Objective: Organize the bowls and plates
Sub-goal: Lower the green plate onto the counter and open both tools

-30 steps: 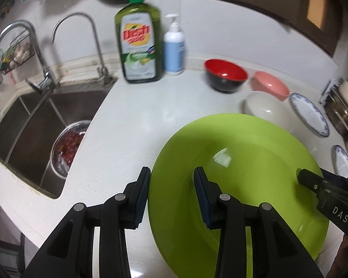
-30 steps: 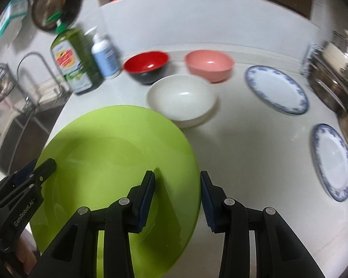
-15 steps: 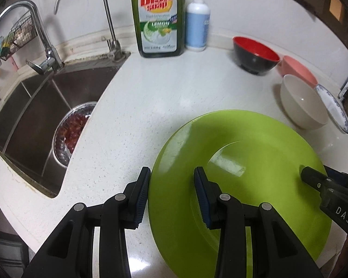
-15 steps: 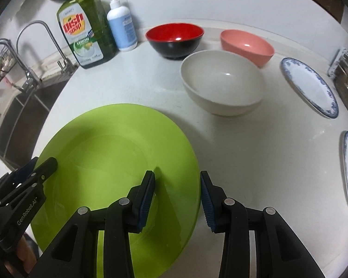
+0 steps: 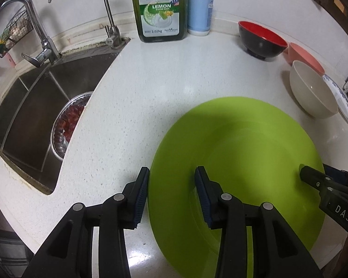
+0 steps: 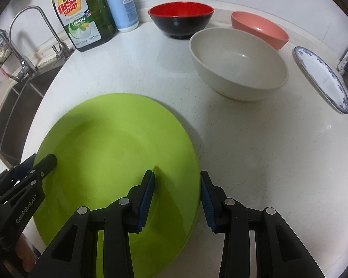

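The jaws of the left gripper [image 5: 171, 185] stand partly spread across the near-left rim of the green plate [image 5: 243, 143]. One pad lies against the outer edge and the other sits inside on the slope toward the well, so they appear to pinch the rim across its width. The jaws of the right gripper [image 6: 177, 190] do the same on the opposite side, with the outer pad touching the right edge and the inner pad over the plate's surface. The plate thus lies between the two hands, each taking one side, and both grippers point steeply down at it. It sits low over the front of the white bench [image 5: 139, 92], just right of the sink [image 5: 34, 106]. Its shadow is tight beneath it, but the frames do not settle whether it already rests on the surface. Behind it, well apart, stand a cream bowl [image 6: 239, 69], a red-and-black bowl [image 6: 181, 20] and a pink bowl [image 6: 259, 30]. Two blue-rimmed plates [image 6: 320, 76] lie further right, on the right hand's side. Since the plate is round, no long axis matters. The coming move turns on the two grips sitting at opposite edges, so both hands probably need to lower and let go together, or the plate may tip toward the side released first. If the plates are then to be stacked, the right hand is the nearer one to fetch them.
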### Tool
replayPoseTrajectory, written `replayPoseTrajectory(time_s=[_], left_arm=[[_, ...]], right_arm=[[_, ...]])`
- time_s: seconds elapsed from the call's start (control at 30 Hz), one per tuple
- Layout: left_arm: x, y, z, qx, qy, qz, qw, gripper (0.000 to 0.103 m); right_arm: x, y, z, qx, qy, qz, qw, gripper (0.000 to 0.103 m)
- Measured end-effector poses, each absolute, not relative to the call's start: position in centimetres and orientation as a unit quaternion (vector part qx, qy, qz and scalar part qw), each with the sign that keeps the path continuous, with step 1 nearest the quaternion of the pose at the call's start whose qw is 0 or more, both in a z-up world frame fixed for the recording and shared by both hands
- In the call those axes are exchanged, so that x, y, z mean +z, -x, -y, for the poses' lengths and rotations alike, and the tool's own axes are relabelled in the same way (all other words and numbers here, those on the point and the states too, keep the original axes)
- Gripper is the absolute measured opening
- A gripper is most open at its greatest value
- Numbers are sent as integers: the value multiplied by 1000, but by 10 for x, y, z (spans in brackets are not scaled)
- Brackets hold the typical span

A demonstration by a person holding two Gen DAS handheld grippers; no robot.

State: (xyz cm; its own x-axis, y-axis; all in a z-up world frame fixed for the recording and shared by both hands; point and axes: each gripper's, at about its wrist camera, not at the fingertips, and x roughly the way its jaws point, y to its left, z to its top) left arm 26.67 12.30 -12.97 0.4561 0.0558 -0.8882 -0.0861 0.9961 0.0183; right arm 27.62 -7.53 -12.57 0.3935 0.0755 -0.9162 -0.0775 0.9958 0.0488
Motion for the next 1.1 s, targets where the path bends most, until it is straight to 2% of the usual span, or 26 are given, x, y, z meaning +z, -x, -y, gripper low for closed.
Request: replayPoseTrajectory(time_s=[0.23, 0.33, 0.4, 0.5, 0.63, 0.67, 0.7, 0.8, 1.1], left_arm=[[-134, -264, -124, 46, 17, -534, 844, 41], [-132, -264, -123, 43, 10, -531, 846, 52], [-126, -263, -120, 49, 0, -520, 853, 66], [-112, -261, -115, 51, -7, -501, 864, 78], [-88, -258, -100, 40, -18, -473, 880, 86], [-83, -257, -94, 35, -24, -463, 885, 90], [-79, -256, -90, 31, -28, -456, 889, 90], [-65, -256, -69, 5, -41, -437, 898, 91], [-30, -251, 7, -84, -73, -371, 922, 91]], right_arm=[[-133, -276, 72, 53, 2, -561, 826, 41], [-133, -276, 70, 57, 5, -560, 827, 41], [-133, -277, 70, 60, 4, -560, 826, 41], [-129, -277, 73, 63, 0, -556, 828, 41], [-119, -273, 83, 63, -6, -548, 834, 43], [-116, -271, 87, 63, -9, -544, 837, 47], [-112, -269, 91, 61, -10, -538, 840, 52], [-99, -262, 106, 51, -19, -521, 852, 57], [-60, -231, 168, -9, -45, -474, 879, 64]])
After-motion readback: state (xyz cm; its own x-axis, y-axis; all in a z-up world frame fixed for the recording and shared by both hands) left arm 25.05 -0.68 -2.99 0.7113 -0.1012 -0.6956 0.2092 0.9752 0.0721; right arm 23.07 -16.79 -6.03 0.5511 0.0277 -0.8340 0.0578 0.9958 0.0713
